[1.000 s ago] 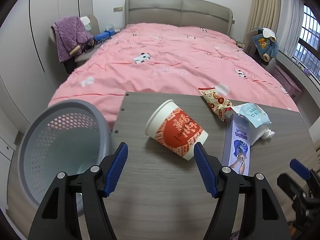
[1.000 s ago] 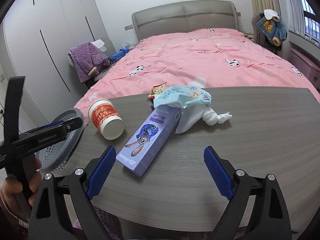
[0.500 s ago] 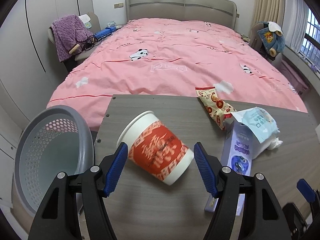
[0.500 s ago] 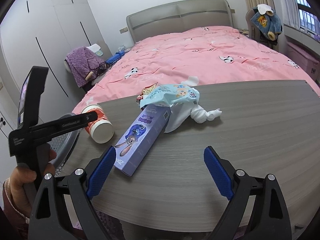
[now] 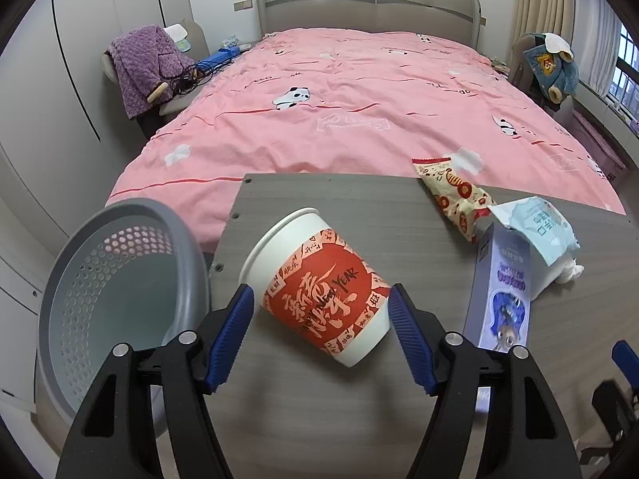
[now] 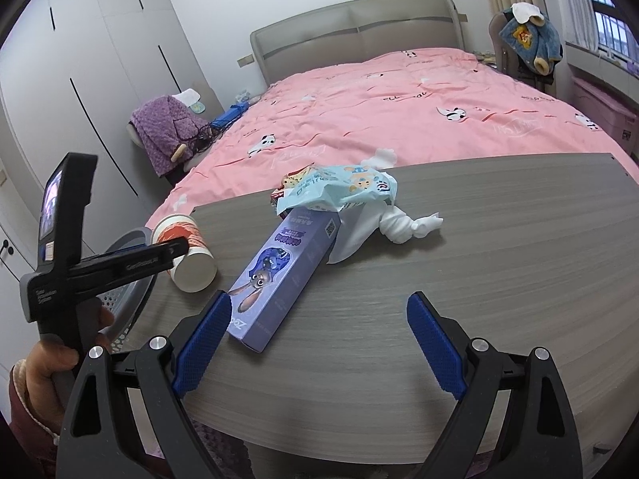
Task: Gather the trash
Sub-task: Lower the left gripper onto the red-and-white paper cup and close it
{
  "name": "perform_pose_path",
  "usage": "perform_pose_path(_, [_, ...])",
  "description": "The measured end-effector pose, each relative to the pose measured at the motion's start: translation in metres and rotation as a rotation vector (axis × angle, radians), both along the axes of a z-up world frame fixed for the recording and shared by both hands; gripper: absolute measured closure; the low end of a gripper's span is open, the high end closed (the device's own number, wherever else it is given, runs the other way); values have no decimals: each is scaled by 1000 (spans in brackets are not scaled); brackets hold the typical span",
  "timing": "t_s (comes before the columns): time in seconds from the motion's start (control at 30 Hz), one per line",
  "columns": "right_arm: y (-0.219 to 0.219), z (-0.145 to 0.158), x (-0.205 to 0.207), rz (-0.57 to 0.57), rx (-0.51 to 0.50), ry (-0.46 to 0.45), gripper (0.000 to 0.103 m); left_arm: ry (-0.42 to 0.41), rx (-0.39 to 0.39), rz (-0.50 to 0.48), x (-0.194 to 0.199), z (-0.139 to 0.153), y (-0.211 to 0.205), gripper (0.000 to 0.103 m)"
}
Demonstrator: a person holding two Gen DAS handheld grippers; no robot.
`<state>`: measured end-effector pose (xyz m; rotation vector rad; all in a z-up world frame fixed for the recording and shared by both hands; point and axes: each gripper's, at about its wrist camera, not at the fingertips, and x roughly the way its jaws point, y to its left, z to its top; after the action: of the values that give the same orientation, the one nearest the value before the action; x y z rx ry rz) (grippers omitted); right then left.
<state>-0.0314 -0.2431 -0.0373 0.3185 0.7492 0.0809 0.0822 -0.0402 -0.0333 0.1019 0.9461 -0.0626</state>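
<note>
A pink bed (image 5: 359,92) with panda prints fills the room behind the grey wood-grain bench (image 5: 319,407), with white wardrobes to the left and a purple garment (image 5: 139,68) draped on a chair beside them. A grey perforated waste basket (image 5: 120,295) stands just off the bench's left end.

The left claw (image 5: 321,333) stands wide apart, its blue pads (image 5: 231,335) flanking a red-and-white paper cup (image 5: 319,283) that lies on its side near the bench's left edge, rim towards the bed. The right pad sits right at the cup's base end; the left pad shows a small gap, and the cup rests on the bench, not lifted. In the right wrist view a hand (image 6: 56,355) grips this tool's handle, and one black finger crosses in front of the cup (image 6: 187,251).

The right claw (image 6: 319,343) is also wide apart and holds nothing, hovering over bare bench near the front edge. Just beside its left pad lies a purple cartoon-rabbit carton (image 6: 279,271), stretched away towards the bed. A light blue wrapper (image 6: 339,191) covers the carton's far end, a twisted white tissue (image 6: 403,225) lies to the right of it, and a red-and-cream snack bag (image 5: 455,195) sits behind at the far edge.
</note>
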Motion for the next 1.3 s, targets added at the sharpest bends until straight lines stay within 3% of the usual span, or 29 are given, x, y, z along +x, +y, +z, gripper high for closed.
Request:
perform_pose_path(0.53, [7, 2, 1, 11, -12, 3, 15, 76, -195, 19, 10, -10, 19, 32])
perform_pose_path(1.3, [-1, -5, 7, -15, -19, 22, 15, 83, -178, -1, 52, -32, -7, 33])
